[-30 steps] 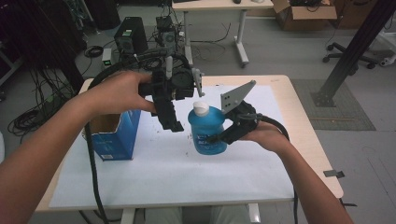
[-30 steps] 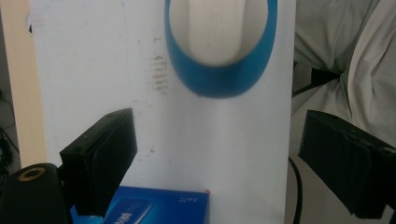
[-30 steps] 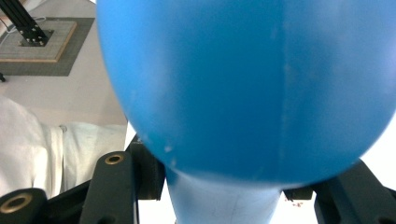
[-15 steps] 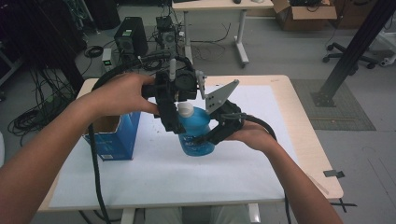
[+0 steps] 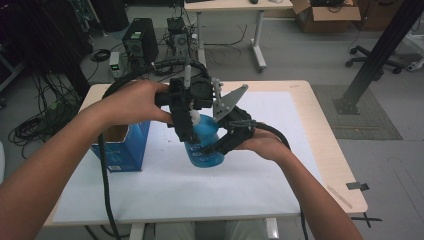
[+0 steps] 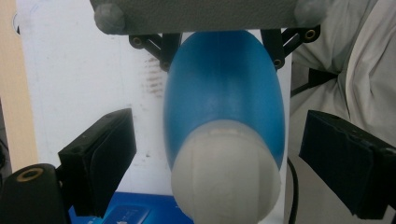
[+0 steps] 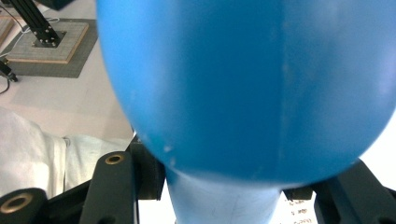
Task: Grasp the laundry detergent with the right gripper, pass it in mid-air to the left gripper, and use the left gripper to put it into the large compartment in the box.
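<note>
The blue bottle [image 5: 204, 145] stands upright near the centre of the white sheet [image 5: 250, 185] that covers the desk [image 5: 327, 150]. All positions below are given relative to this bottle.

Right tool [image 5: 227, 145]: it is positioned at the bottle's right side, low on the body. Its jaws are closed against the blue body, one on each side, as the right gripper view shows with the bottle [image 7: 247, 84] pressed between the jaw bases. The grey plate of this tool rises just right of the bottle top.

Left tool [image 5: 184, 127]: it is positioned directly above the bottle, pointing down. In the left gripper view its jaws stand wide apart, one on each side of the white cap [image 6: 226, 172], touching neither cap nor body.

An open blue box [image 5: 120, 147] stands to the left of the bottle, near but apart.
</note>
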Demonstrator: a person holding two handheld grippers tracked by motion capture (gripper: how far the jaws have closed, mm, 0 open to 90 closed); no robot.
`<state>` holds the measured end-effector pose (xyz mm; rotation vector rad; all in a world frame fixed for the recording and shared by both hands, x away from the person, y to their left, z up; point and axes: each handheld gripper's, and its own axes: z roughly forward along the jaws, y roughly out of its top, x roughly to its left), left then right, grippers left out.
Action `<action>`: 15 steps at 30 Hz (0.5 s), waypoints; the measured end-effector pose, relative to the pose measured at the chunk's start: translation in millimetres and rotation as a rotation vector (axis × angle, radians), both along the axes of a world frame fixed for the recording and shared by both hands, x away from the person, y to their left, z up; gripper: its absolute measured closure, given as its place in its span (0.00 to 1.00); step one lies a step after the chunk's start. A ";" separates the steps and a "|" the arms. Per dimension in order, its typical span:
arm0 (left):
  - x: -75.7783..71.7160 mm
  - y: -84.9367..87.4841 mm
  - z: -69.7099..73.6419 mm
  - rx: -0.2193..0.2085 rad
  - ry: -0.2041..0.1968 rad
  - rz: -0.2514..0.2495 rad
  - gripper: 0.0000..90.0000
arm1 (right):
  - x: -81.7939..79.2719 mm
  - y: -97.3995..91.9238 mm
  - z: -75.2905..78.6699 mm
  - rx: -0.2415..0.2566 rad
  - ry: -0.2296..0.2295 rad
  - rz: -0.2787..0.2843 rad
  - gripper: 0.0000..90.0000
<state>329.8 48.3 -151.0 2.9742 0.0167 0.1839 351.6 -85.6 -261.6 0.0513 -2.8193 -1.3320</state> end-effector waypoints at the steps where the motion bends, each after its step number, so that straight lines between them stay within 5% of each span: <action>1: 0.0 0.0 -0.6 0.000 0.002 0.002 0.12 | 0.1 -0.1 0.0 0.000 0.000 0.002 0.49; 15: 2.4 -2.7 -7.8 0.010 -0.002 0.003 0.13 | -0.2 -1.1 1.1 0.008 0.014 0.003 0.49</action>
